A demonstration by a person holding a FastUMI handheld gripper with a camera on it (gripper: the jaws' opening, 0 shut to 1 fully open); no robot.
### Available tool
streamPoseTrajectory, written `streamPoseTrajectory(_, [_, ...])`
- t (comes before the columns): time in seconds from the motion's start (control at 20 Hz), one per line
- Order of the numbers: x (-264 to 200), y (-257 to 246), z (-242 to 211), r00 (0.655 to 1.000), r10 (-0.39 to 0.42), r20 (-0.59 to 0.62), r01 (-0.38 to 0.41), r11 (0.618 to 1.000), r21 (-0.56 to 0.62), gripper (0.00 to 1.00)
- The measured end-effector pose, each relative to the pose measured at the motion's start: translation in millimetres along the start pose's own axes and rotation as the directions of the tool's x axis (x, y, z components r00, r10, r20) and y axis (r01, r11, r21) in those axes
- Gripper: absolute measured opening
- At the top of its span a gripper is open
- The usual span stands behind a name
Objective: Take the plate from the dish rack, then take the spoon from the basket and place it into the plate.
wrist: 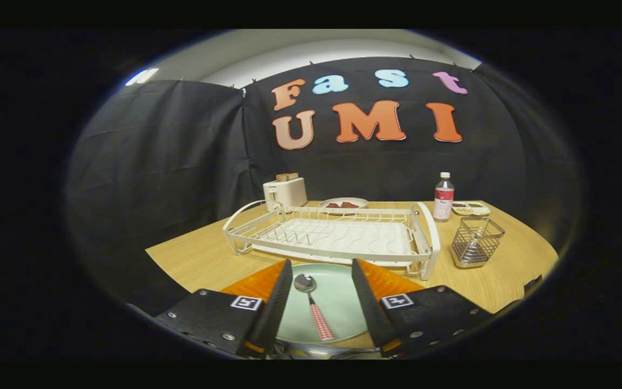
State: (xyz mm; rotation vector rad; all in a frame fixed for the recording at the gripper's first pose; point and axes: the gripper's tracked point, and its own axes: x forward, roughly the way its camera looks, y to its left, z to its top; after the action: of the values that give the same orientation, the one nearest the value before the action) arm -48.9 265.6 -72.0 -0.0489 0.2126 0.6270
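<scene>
now we judge the last step is done: the spoon (313,308) lies in the plate (338,302), which sits just in front of the dish rack (332,237). our gripper (322,302) is spread, holding nothing; next we only need to draw back. right of the rack, the basket (475,240) looks empty.
</scene>
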Motion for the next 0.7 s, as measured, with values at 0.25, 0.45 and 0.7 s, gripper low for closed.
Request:
streamPoseTrajectory(0.25, [0.7,-25.5,14.5,0.998,-0.054,0.022,0.054,0.999,0.004,0.98])
streamPoseTrajectory(0.45, [-0.6,-57.7,32.2,0.990,-0.126,0.055,0.126,0.992,0.015,0.98])
streamPoseTrajectory(0.7, [-12.2,-110.5,51.7,0.964,-0.243,0.104,0.244,0.970,0.005,0.98])
